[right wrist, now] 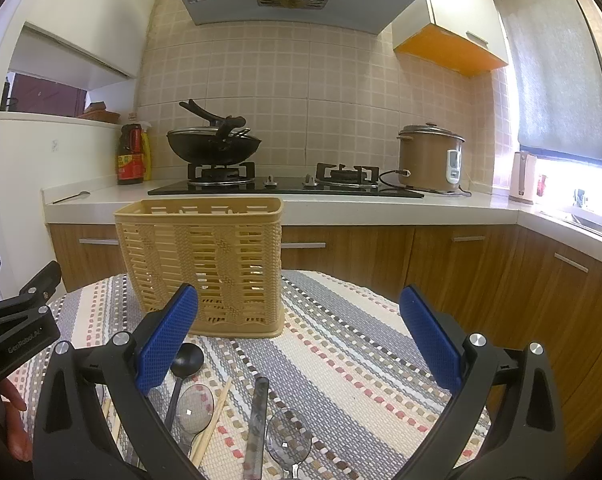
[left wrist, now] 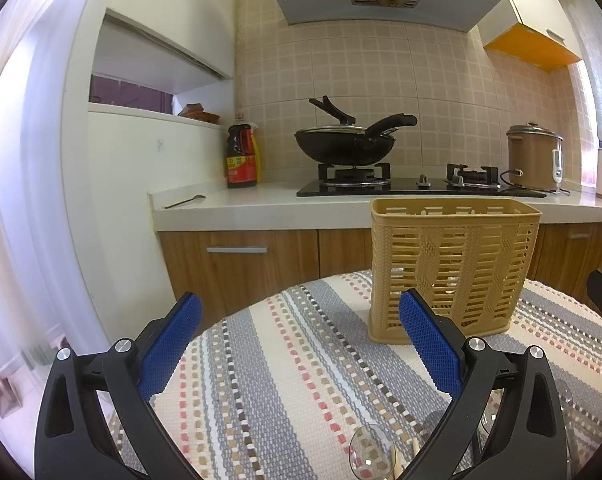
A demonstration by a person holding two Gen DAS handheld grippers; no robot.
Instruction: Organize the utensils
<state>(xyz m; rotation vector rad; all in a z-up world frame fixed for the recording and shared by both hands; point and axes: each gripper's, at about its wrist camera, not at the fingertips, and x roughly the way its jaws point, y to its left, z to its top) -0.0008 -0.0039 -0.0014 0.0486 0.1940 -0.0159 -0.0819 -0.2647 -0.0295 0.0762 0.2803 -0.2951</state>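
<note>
**Both claws spread wide above the striped cloth, utensils lying loose in front of the basket**

At the far left of the right wrist view, the left gripper (right wrist: 5, 320) showed only as a black frame with a blue fingertip at the edge. Its own camera showed its blue pads (left wrist: 169, 344) spread wide with nothing between them, hovering over the striped tablecloth (left wrist: 269, 380).

Next came the utensils, lying on the cloth near the camera. A black spoon (right wrist: 185, 360) lay with its bowl toward the basket, just beside the right gripper's left pad. A clear spoon (right wrist: 195, 404) lay beside it, touching a pair of wooden chopsticks (right wrist: 213, 420). Further right lay a dark, flat-handled utensil (right wrist: 257, 424), its type hard to tell, then a second clear spoon (right wrist: 289, 440).

Behind them the yellow slotted basket (right wrist: 205, 264) stood upright on the cloth, apart from the utensils.

The right gripper (right wrist: 299, 324) was likewise spread wide, holding nothing.

Beyond the table ran the counter (right wrist: 341, 208), with a black wok (right wrist: 213, 148) on the stove and a brown rice cooker (right wrist: 429, 160) to the right.
</note>
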